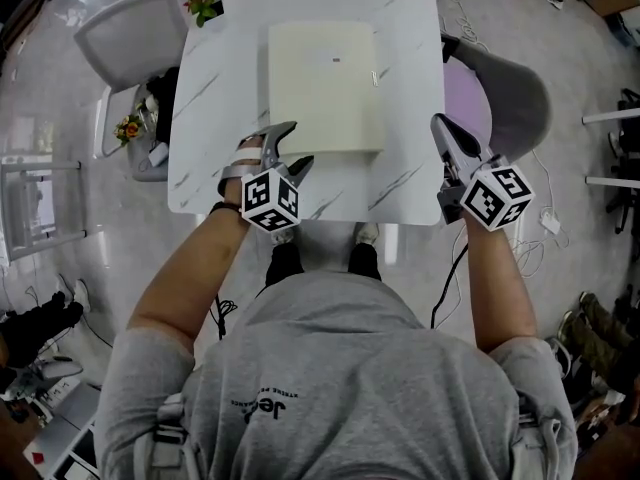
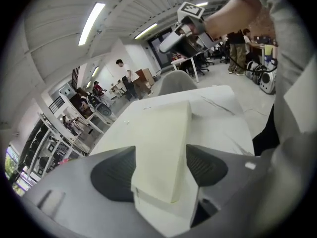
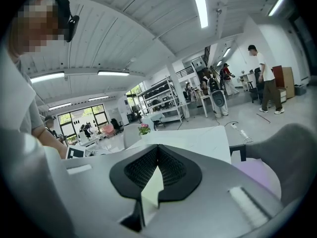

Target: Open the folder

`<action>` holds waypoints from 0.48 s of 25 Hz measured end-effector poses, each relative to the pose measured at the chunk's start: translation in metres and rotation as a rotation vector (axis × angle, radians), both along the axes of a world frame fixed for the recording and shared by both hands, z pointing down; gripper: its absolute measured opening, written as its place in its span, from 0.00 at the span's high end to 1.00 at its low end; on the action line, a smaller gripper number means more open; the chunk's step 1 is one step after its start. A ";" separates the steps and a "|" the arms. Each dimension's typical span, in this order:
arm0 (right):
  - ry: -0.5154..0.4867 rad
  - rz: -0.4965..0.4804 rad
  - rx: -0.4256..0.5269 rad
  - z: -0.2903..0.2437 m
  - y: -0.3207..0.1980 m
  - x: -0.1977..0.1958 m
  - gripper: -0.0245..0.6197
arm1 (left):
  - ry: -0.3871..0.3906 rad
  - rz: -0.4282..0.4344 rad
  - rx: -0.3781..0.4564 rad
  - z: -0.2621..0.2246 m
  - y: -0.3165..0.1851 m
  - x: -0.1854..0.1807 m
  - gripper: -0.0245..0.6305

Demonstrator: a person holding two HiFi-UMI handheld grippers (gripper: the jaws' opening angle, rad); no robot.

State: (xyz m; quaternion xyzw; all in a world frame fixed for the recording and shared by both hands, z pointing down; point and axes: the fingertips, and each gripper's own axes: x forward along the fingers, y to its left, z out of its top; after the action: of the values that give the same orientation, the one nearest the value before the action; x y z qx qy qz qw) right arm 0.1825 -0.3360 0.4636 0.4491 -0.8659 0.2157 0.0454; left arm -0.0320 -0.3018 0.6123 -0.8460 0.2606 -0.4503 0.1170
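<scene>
Seen from above, a white marbled desk [image 1: 200, 168] fills the middle of a busy workshop floor, with a grey chair [image 1: 130, 33] and a small pot of pink flowers [image 1: 205, 0] at its far left corner. A cream folder [image 1: 325, 88] lies flat and closed in the centre of the desk, one long edge towards the person.

The left gripper [image 1: 303, 141] is angled down at the folder's near left corner. Its fingers [image 2: 111, 180] stand apart with that corner between them, not visibly pinching yet. This is probably the place to catch the cover and lift it (a corner gives more to grab than a flat edge).

The right gripper [image 1: 440, 123] waits beside the desk's right edge, clear of the folder. Its fingers [image 3: 143, 170] are closed together on nothing. It looks held in reserve, perhaps to steady the folder once the cover rises.
</scene>
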 end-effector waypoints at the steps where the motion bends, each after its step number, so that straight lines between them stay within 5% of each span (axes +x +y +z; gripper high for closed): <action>1: -0.002 0.001 -0.001 0.001 0.000 0.001 0.96 | -0.008 -0.002 0.001 0.002 -0.001 0.000 0.41; 12: -0.018 0.008 -0.017 0.007 0.006 0.005 0.96 | -0.062 0.031 -0.007 0.015 -0.002 0.003 0.52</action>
State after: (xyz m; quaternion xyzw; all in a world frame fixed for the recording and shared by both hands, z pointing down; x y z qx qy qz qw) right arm 0.1877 -0.3299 0.4706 0.4501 -0.8626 0.2275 0.0405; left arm -0.0286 -0.3034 0.6272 -0.8360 0.2423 -0.4752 0.1289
